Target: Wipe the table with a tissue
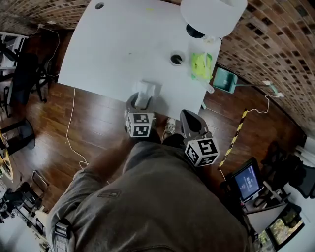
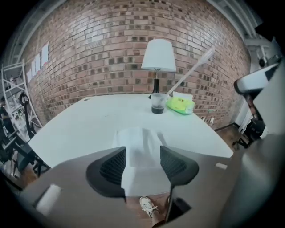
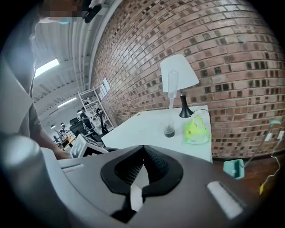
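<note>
A white tissue (image 1: 145,90) lies on the near edge of the white table (image 1: 113,49). My left gripper (image 1: 141,102) is at that edge, open, one jaw on each side of the tissue (image 2: 139,137). In the left gripper view the tissue fills the gap of the left gripper (image 2: 142,152) and droops over the table edge. My right gripper (image 1: 189,117) hangs to the right, short of the table and over the wooden floor. In its own view the right gripper (image 3: 143,148) is shut, tips touching, with nothing between them.
A cup of dark liquid (image 1: 176,59), a yellow-green packet (image 1: 201,65) and a white lamp (image 1: 212,15) stand at the table's far right. A teal dustpan (image 1: 225,79) sits on the floor past that corner. The person's shoe (image 1: 169,129) is below the table edge.
</note>
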Available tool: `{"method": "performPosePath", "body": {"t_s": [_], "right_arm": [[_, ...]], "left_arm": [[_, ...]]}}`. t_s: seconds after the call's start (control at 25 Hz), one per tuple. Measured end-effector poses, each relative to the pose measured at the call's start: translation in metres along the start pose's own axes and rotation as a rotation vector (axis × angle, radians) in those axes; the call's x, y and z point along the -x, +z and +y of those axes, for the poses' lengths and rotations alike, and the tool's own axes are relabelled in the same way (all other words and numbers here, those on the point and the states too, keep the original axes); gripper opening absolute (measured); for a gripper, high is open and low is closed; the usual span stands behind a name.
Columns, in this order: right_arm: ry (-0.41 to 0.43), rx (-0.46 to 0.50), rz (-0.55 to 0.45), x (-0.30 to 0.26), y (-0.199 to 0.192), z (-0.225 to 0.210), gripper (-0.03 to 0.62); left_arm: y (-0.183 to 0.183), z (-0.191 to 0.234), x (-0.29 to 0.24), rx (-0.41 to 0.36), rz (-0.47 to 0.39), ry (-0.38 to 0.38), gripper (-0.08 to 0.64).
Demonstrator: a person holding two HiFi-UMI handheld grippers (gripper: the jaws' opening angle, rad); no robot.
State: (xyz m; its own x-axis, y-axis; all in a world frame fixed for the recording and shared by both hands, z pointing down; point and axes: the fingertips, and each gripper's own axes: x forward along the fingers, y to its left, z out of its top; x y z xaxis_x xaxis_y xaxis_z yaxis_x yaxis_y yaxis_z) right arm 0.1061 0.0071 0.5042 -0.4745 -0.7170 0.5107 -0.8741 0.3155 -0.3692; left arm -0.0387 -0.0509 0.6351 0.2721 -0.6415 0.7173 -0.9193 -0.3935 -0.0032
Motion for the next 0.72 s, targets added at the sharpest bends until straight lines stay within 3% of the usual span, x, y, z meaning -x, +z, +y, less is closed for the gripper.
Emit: {"method": "performPosePath", "body": {"t_s": [0.12,0.32,0.72], "right_arm": [[-0.017,-0.008,0.014,0.0,0.001,-0.003,0.011],[-0.024,-0.01,0.018,-0.003,0.0,-0.007,0.011],[0.002,0.014,-0.013,-0.024,0.018,0.012,0.011]], "left_arm": [[-0.009,0.0,-0.013,-0.009,0.065,-0.006,0.233],[-0.012,0.003,-0.017,0.012,0.087,0.005,0.029],[0.006,0.024,0.004,0.062,0.019,-0.045,0.014]]}}
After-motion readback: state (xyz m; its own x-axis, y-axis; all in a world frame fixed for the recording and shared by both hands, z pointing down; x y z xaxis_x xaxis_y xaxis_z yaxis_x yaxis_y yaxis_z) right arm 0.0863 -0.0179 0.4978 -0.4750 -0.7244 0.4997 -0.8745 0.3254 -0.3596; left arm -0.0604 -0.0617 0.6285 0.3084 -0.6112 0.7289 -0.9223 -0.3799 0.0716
